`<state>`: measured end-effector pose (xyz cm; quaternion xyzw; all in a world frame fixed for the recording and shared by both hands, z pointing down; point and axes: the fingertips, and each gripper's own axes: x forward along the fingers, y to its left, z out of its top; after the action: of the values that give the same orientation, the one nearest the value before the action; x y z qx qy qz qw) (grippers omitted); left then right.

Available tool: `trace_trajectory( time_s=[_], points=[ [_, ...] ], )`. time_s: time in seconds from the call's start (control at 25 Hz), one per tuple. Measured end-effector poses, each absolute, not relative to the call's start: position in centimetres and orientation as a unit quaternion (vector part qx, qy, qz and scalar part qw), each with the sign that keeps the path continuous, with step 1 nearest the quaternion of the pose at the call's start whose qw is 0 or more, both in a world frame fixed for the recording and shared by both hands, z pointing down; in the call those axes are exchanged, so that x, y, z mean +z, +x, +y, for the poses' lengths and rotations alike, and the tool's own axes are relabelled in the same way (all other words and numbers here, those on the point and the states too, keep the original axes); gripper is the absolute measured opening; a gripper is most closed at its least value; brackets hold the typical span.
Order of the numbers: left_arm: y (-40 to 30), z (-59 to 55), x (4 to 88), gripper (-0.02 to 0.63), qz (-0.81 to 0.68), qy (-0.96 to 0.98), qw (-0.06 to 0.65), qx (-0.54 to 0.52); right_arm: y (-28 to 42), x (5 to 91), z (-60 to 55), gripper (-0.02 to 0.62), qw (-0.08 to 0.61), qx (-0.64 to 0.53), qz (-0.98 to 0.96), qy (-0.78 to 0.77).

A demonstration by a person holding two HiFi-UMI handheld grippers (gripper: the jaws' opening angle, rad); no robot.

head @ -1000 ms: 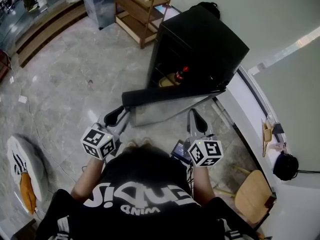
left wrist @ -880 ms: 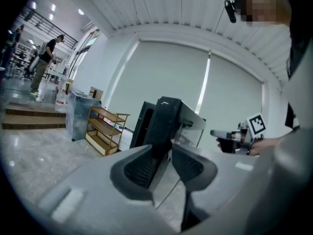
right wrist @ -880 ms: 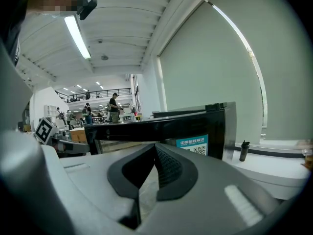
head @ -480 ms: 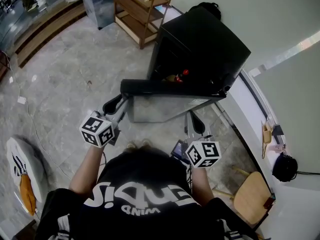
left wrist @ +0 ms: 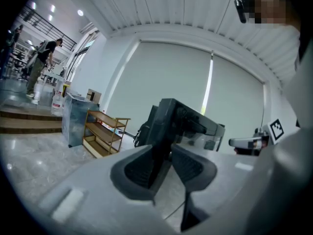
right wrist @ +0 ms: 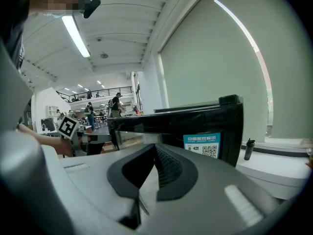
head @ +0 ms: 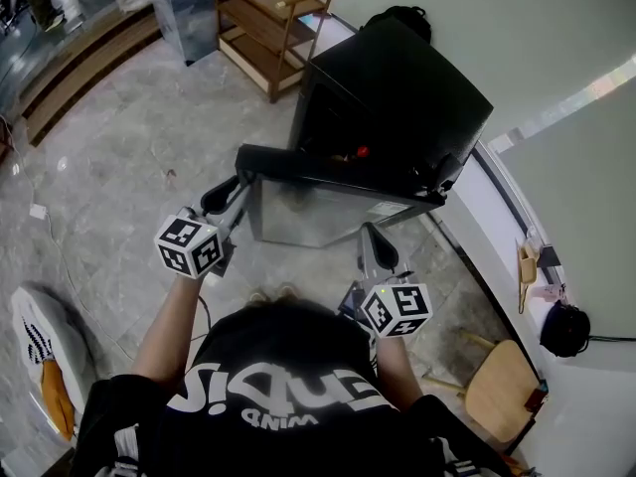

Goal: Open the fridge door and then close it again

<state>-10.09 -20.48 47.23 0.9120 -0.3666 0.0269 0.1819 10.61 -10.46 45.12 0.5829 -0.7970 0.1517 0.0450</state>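
A black mini fridge [head: 397,87] stands against the wall, its glass door [head: 328,212] swung partly out with a narrow gap left. A red-capped bottle [head: 363,151] shows through the gap. My left gripper [head: 238,189] is shut on the door's free left edge. In the left gripper view the door's dark edge [left wrist: 168,116] runs between the pads of the left gripper [left wrist: 164,146]. My right gripper [head: 370,235] hangs in front of the door's right part, apart from it. In the right gripper view the right gripper [right wrist: 154,151] is shut and empty, with the fridge [right wrist: 215,119] beyond.
A wooden shelf rack [head: 268,18] stands to the fridge's left and a black backpack [head: 397,15] behind it. A white ledge [head: 497,217] runs along the right wall, with a wooden chair [head: 502,391] below. Steps [head: 79,58] rise at far left.
The door has swung toward the fridge and the gap has narrowed, hiding most of the bottle. My left gripper moved away from me with the door's edge. The right gripper shifted slightly.
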Motion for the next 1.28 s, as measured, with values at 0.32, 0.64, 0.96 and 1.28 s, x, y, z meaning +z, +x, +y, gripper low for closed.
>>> trace_trajectory(
  time_s=[0.32,0.64,0.96,1.28],
  points=[
    [-8.9,-25.1,47.3,0.117,-0.360,0.915,0.180,0.023,10.9,45.3,-11.3,-0.003,0.049,0.155,-0.794,0.586],
    [-7.0,-29.8,47.5,0.112,-0.340,0.924,0.173,0.021,11.3,45.9,-12.2,-0.003,0.052,0.163,-0.794,0.584],
    [-4.7,-34.0,47.5,0.106,-0.336,0.926,0.171,0.018,12.2,46.6,-13.9,-0.003,0.052,0.177,-0.791,0.583],
    [-2.8,-36.7,47.6,0.100,-0.339,0.925,0.169,0.009,13.6,46.9,-14.4,-0.003,0.054,0.182,-0.781,0.595]
  ],
)
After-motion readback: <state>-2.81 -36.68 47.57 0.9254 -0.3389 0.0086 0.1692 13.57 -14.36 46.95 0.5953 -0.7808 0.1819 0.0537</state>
